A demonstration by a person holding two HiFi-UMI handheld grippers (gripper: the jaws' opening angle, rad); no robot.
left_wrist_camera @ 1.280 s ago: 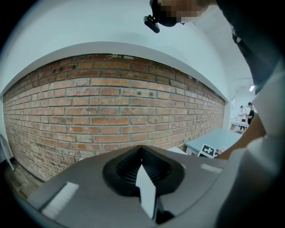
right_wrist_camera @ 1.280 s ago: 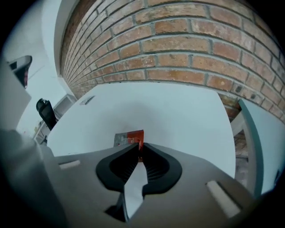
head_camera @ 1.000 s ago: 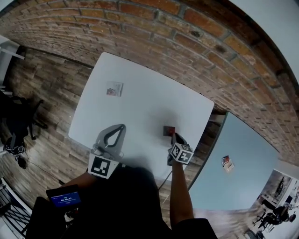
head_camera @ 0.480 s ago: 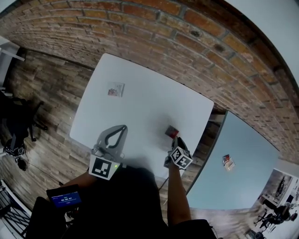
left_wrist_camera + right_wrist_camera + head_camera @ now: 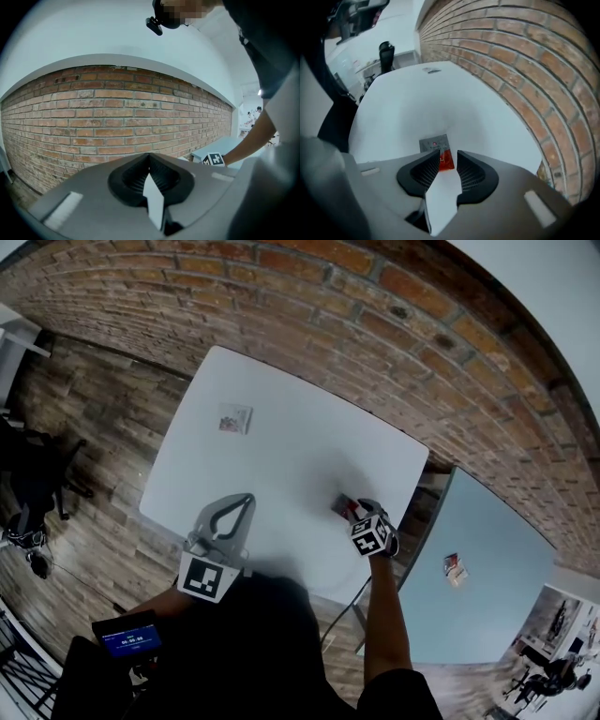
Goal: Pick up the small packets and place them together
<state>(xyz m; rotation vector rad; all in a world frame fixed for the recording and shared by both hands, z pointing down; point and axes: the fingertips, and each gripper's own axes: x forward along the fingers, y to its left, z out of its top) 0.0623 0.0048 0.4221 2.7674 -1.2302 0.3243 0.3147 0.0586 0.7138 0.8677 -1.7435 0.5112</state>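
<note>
The white tabletop point(image 5: 281, 451) carries two packets, well apart. The left tool point(image 5: 242, 502) hangs over the near edge, its jaws fully together with nothing in them. The right tool point(image 5: 449, 161) is opening, and the near end of the red packet point(image 5: 436, 143) shows between its tips, unpressed, close to the right edge. The other packet point(image 5: 233, 418) lies far left. A shallow bite on so flat a packet could let it slip or skid off that edge.

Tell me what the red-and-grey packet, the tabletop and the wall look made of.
Red-and-grey packet: probably printed plastic or foil film; thin, flat, too small to be sure.
Tabletop: smooth white laminate or painted board; matte, no grain.
Wall: bare red brick with visible mortar joints.
</note>
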